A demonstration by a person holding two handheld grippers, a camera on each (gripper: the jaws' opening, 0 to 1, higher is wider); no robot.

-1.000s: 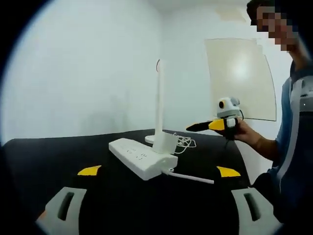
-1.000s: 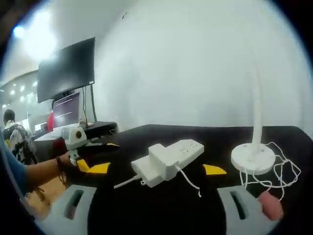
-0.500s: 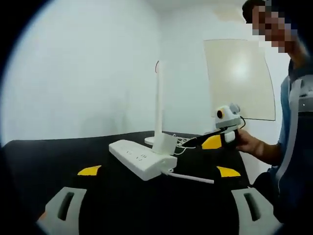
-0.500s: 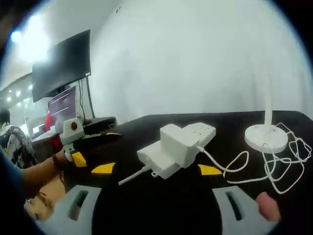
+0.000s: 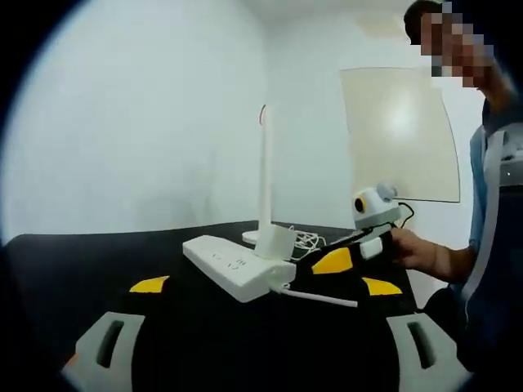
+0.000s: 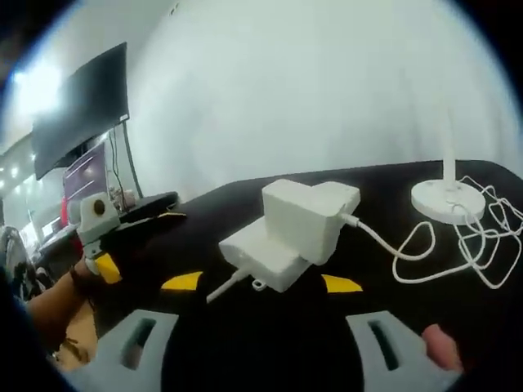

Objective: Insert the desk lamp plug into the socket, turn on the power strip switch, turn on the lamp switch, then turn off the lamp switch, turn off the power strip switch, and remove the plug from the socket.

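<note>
The plug [image 6: 306,219], a blocky white adapter, is already seated in the end socket of the power strip [image 6: 270,249], which lies on the black tabletop [image 5: 106,261] with its own cable running off the near end. From the plug a thin white cord [image 6: 409,257] loops across to the desk lamp [image 5: 265,175], whose round base stands just behind the strip and whose slim stem rises straight up. The lamp head is out of clear sight, so you cannot tell from here whether it is lit, and that leaves two readings: either you are about to press the strip's switch, or you are at the last step and about to pull the plug. Your right tool [image 6: 261,283] is aimed straight at the plug and close to it, its yellow-tipped jaws spread wide with nothing between them; in the left gripper view it reaches in low from the right, just beside the plug. Your left tool [image 5: 265,286] hangs back from the strip, likewise spread and empty. If the plug is to come out, set the right jaws on its two flat sides and pull squarely away, and consider pinning the strip with the left tool, since the light strip may lift with it.
</note>
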